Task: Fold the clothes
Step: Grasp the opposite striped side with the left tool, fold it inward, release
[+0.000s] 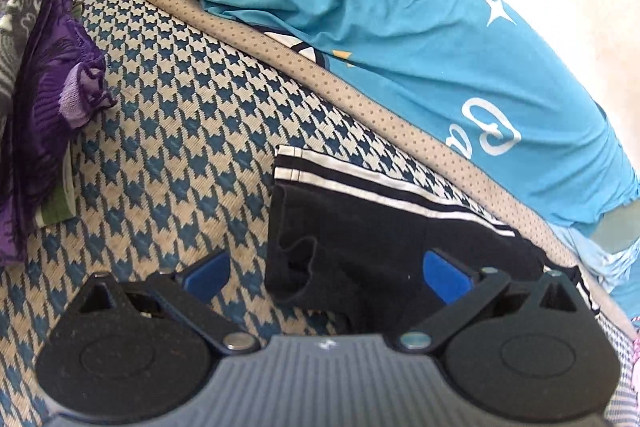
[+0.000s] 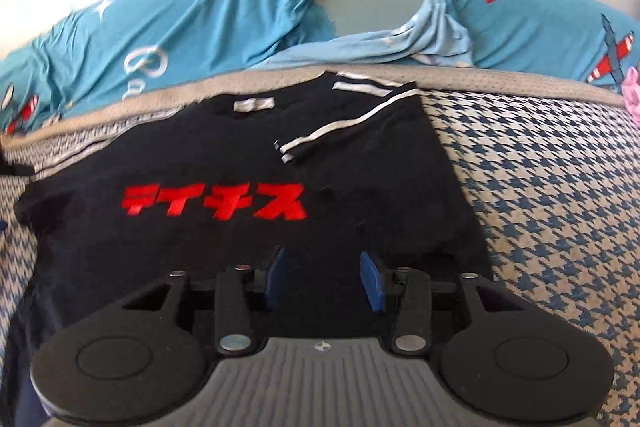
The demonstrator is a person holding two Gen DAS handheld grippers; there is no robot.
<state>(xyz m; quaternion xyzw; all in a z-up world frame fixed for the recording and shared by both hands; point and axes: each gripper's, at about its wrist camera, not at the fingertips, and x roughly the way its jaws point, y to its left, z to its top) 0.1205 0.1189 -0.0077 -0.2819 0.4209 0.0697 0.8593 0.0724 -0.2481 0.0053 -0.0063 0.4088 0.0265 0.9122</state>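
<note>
A black T-shirt (image 2: 248, 163) with red lettering and white sleeve stripes lies flat on the houndstooth mat (image 2: 552, 187). Its right sleeve (image 2: 344, 131) is folded inward over the body. My right gripper (image 2: 325, 281) is open and empty, low over the shirt's lower middle. In the left wrist view, the shirt's left sleeve (image 1: 360, 219) with white stripes lies on the mat (image 1: 168, 115). My left gripper (image 1: 326, 273) is wide open around the sleeve's edge, its right pad over the black cloth and its left pad over bare mat.
A blue cartoon-print sheet (image 1: 400, 7) and a tan dotted border (image 1: 360, 95) run behind the mat. A pile of purple and grey clothes (image 1: 44, 67) lies at the left. A pink item (image 2: 632, 91) sits at the far right.
</note>
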